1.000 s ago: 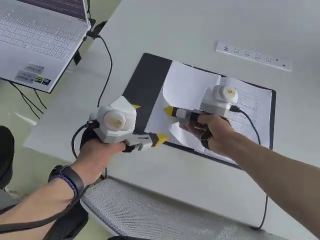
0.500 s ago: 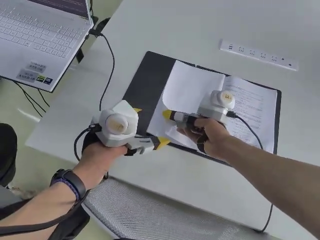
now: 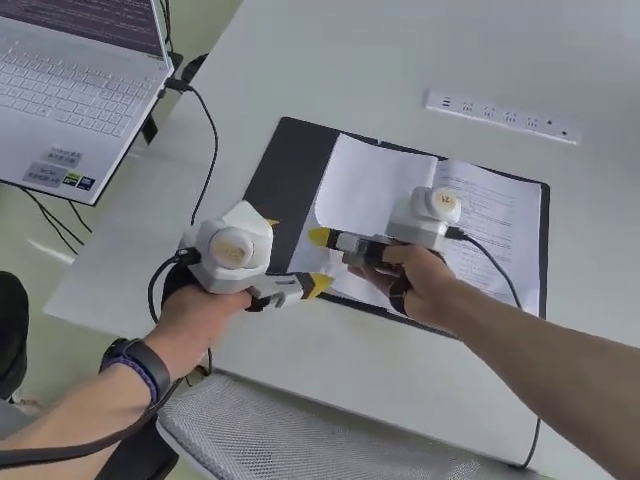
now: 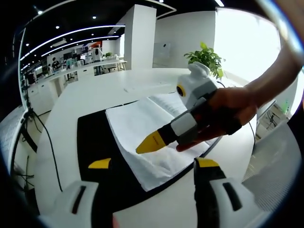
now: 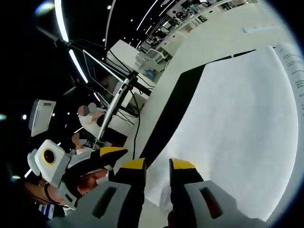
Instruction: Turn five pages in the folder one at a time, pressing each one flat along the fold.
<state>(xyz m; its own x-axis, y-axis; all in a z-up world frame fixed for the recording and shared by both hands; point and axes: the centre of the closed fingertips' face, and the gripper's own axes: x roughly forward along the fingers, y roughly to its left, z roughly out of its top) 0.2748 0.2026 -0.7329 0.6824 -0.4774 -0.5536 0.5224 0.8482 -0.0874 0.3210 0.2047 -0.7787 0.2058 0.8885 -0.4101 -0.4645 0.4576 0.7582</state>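
Black flat folder (image 3: 285, 185) lies open on the white bench (image 3: 400, 60), straight ahead of you. One blank white sheet (image 3: 375, 185) lies over onto its left half, and the dark inside cover shows beyond the sheet's outer edge. One printed page (image 3: 495, 215) faces up on the right half. Your right gripper (image 5: 157, 164) is low over the near part of the blank sheet. Its jaws are narrow, with a slim gap and nothing seen between them, and I cannot tell if the tips touch the paper. Your left gripper (image 4: 153, 164) hovers at the folder's near edge with its jaws wide and holding nothing. For progress, my judgement is that at least one page is turned. How many of the five are done cannot be read, because the sheets under the blank one do not separate by eye. The press along the fold looks to be the step in hand, though the fold itself sits partly under your right hand (image 3: 425, 280). Count on the bench: one folder, two grippers, one open silver laptop (image 3: 70, 80), one white power strip (image 3: 500, 115) and one black cable (image 3: 205, 130).
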